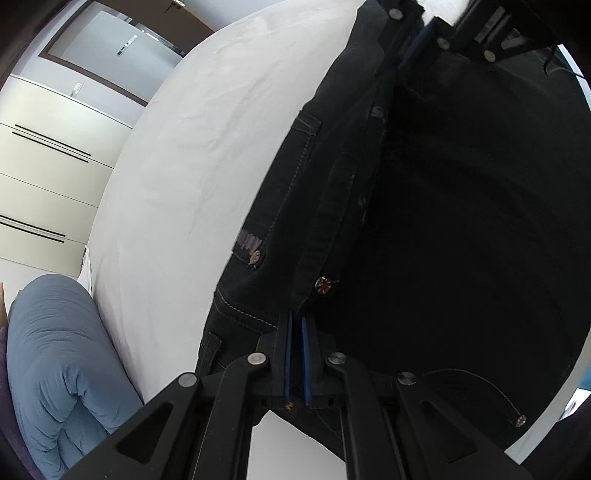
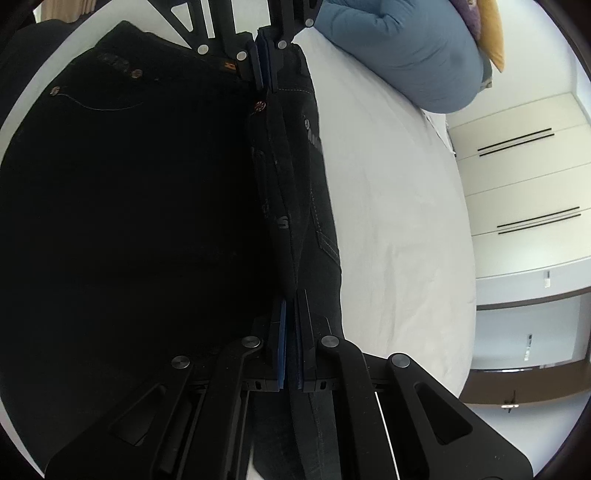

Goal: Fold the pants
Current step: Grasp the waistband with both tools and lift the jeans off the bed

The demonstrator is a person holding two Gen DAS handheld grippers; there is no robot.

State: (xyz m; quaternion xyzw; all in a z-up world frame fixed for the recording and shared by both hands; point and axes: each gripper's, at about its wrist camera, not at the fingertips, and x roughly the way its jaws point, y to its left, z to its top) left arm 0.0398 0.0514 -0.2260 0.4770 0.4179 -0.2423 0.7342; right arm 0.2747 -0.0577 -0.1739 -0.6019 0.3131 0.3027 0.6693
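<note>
Black jeans (image 1: 461, 206) lie over a white bed sheet (image 1: 192, 177), their waistband held taut between both grippers. My left gripper (image 1: 297, 321) is shut on the waistband near a copper button (image 1: 324, 285). My right gripper (image 2: 291, 301) is shut on the other end of the waistband. In the left wrist view the right gripper (image 1: 424, 33) shows at the top; in the right wrist view the left gripper (image 2: 266, 62) shows at the top, clamped on the jeans (image 2: 129, 206). A front pocket with rivets (image 2: 56, 91) faces up.
A rolled blue duvet (image 1: 62, 365) lies at the head of the bed, also in the right wrist view (image 2: 406, 51), with a yellow pillow (image 2: 493, 29) beside it. White wardrobe doors (image 2: 524, 184) stand beyond the bed edge. White sheet (image 2: 399, 221) spreads beside the jeans.
</note>
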